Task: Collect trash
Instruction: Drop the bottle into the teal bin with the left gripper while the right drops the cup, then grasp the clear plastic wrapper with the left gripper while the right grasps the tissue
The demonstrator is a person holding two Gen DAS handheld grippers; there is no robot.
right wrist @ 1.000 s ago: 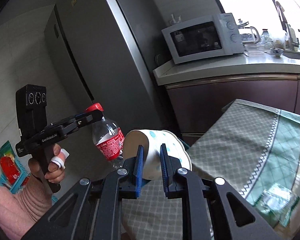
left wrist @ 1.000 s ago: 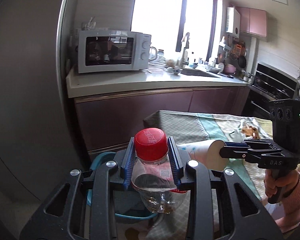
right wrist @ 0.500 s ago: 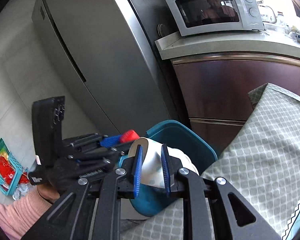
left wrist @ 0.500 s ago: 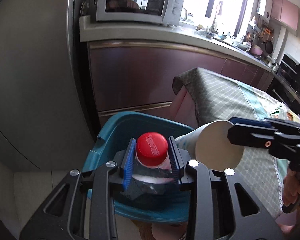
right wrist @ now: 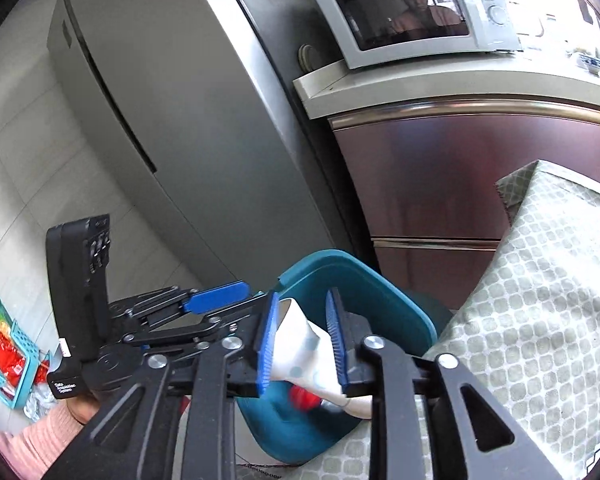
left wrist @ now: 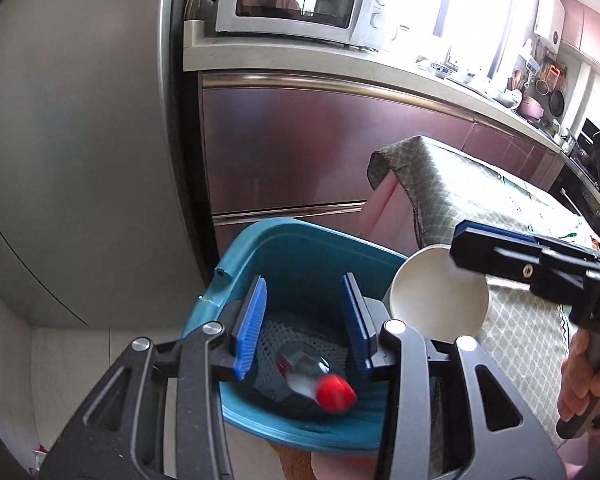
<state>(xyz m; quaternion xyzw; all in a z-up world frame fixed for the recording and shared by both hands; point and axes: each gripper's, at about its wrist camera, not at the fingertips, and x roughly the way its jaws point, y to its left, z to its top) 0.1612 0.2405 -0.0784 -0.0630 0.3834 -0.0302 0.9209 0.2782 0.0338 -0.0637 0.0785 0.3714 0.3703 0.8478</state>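
Teal waste bin (left wrist: 300, 248) below both fingers: plastic bottle (left wrist: 320, 380) inside, left gripper (left wrist: 306, 320) just opened, empty. Right gripper (right wrist: 302, 344) opening, paper cup (right wrist: 300, 348) loose between; risk: cup tumbles past rim.

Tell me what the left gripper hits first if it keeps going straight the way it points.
Probably the bottle lying in the teal bin. The left gripper, jaws open and empty, points down into the bin; depth is hard to judge, so it may meet the netting beside the bottle instead.

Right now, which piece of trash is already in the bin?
The bottle, with its red cap, lies inside the bin. The cup hangs above it between the right gripper's pads.
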